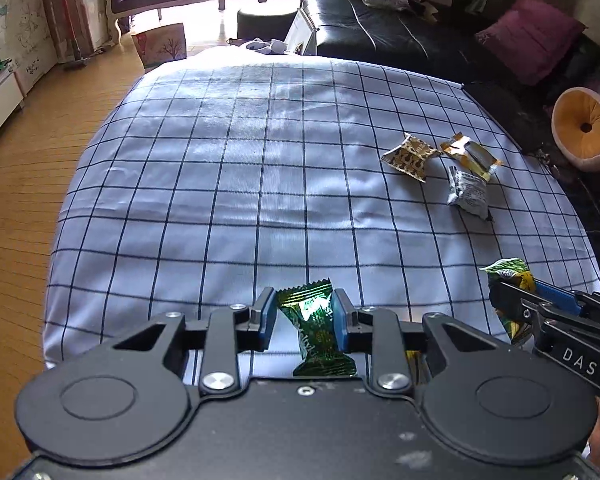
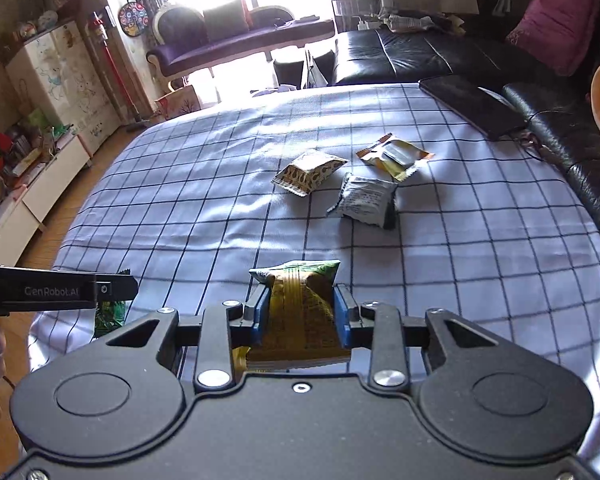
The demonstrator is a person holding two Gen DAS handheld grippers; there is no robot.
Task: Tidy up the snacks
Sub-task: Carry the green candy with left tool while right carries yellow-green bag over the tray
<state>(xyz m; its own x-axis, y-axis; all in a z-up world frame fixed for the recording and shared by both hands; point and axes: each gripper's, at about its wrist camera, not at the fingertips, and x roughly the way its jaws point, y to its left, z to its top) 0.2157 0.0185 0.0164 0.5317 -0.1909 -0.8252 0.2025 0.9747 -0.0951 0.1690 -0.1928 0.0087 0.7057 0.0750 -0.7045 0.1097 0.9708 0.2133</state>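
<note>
Over the checked cloth [image 1: 260,168], my left gripper [image 1: 304,312] pinches a crinkly green foil packet [image 1: 320,332]; my right gripper [image 2: 300,312] clamps a puffy yellow-green pouch [image 2: 300,320].

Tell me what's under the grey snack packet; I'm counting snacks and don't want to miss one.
Only the checked cloth shows around the grey snack packet. Whatever lies beneath it is covered, so a hidden snack cannot be ruled out.

Broad bare checked cloth [image 1: 220,184] leftward; three loose snack packets [image 1: 466,188] clustered far right.
</note>
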